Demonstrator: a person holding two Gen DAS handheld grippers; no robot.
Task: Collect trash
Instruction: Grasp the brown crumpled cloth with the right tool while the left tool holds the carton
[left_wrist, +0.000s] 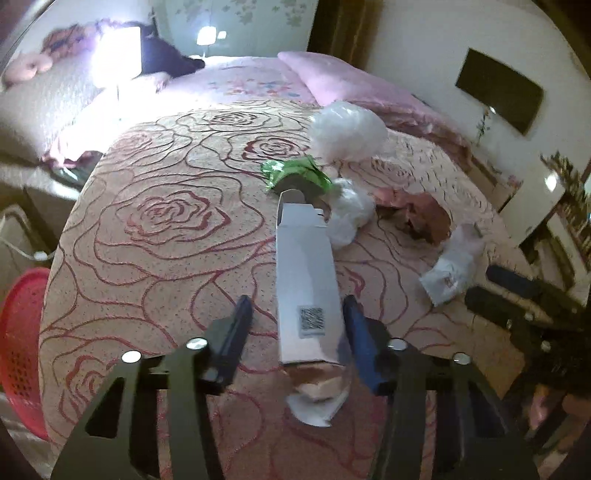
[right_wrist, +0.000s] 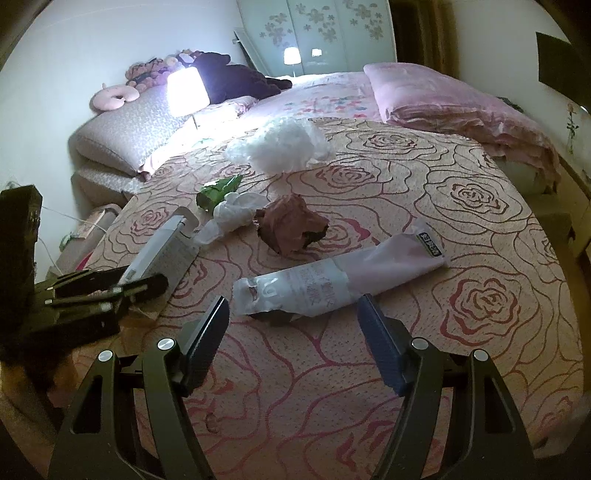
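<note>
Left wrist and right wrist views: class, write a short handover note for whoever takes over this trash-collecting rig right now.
Left gripper: open around the white carton, a gap still on one side; not yet gripped.
Right gripper: open, empty, just short of the long plastic packet.
On the bedspread: green wrapper, small white bag, brown crumpled paper, big white bag.
Done: nothing visibly collected.
Left: every piece; the red basket beside the bed looks like the likely bin.
</note>
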